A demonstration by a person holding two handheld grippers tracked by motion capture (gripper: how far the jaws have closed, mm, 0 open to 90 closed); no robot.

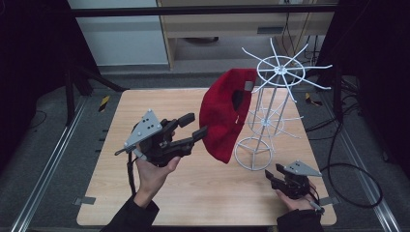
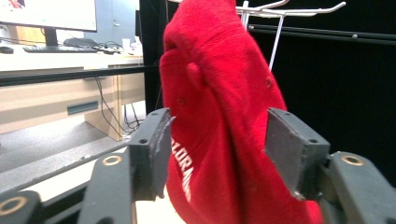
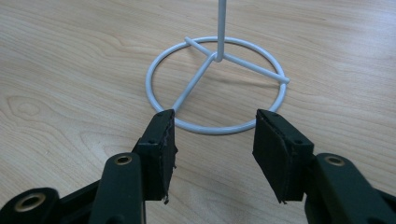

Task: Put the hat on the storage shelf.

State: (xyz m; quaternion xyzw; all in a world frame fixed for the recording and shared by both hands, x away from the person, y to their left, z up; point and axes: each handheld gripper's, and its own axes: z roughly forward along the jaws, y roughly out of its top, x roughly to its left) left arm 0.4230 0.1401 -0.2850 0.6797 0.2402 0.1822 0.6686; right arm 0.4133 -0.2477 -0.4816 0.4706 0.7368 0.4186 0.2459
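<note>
A: How far along did the hanging look?

B: Mostly done, I judged. The red cap (image 1: 226,116) hung off a left-hand prong of the white wire rack (image 1: 270,104), its lower edge just above the table (image 1: 145,193). The left gripper (image 1: 196,126), held up left of the cap, had its jaws standing wide on either side of the fabric, and nothing pressed on it.

A: So the cap was let go?

B: It seemed so; the pads (image 2: 154,149) stood apart from the cloth. What was left, to my mind, was drawing that gripper away and checking the cap stayed on its prong.

A: And on the right?

B: The right gripper (image 1: 271,176) rested low near the right edge of the table, jaws fairly wide and holding nothing, pointed at the ring foot of the rack (image 3: 215,84).

A: What did each view add?

B: The high view gave the whole rack with its spokes and how the cap draped. The left gripper view showed white lettering on the cap (image 2: 219,116) and the gap at each pad. The right gripper view showed the ring foot flat on the wood, just beyond the right gripper (image 3: 212,135).
</note>
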